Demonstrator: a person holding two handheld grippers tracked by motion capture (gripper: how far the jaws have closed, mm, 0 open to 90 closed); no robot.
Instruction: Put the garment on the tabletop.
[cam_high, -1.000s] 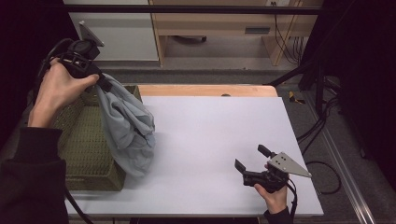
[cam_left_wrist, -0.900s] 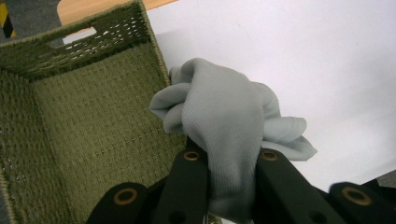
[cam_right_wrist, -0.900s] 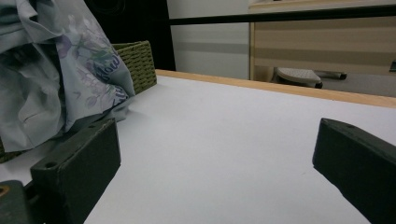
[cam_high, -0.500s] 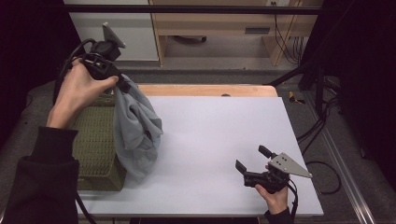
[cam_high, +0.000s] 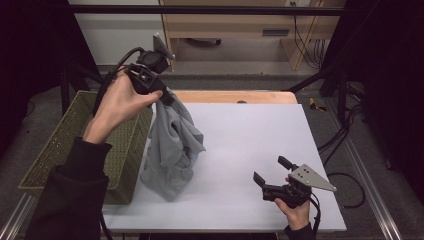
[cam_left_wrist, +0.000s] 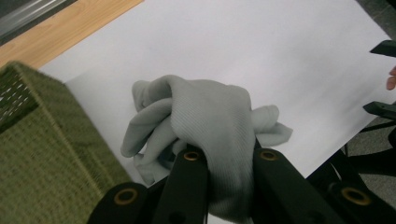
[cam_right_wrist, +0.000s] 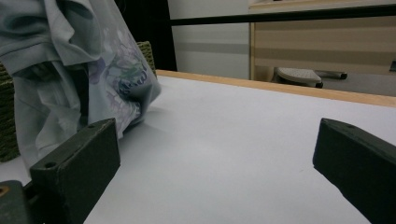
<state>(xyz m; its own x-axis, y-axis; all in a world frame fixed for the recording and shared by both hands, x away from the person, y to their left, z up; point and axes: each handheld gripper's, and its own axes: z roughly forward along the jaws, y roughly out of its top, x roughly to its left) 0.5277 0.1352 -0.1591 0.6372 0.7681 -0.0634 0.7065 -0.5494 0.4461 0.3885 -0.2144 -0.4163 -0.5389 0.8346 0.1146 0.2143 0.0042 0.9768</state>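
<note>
1 grey shirt (cam_high: 172, 145), 1 green basket (cam_high: 75, 145), 2 grippers. Left gripper (cam_high: 159, 95) fingers (cam_left_wrist: 187, 186) clamped on shirt's top, holding it up so its bottom touches white tabletop (cam_high: 250, 135) just beside basket. Right gripper (cam_high: 272, 172) fingers wide apart, empty, low over tabletop near front edge. Vs 0.5 s ago: left gripper + shirt shifted right, off basket; right unchanged.

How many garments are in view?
1: a grey garment hangs from the left gripper, beside the basket. The basket's inside is partly hidden.
</note>
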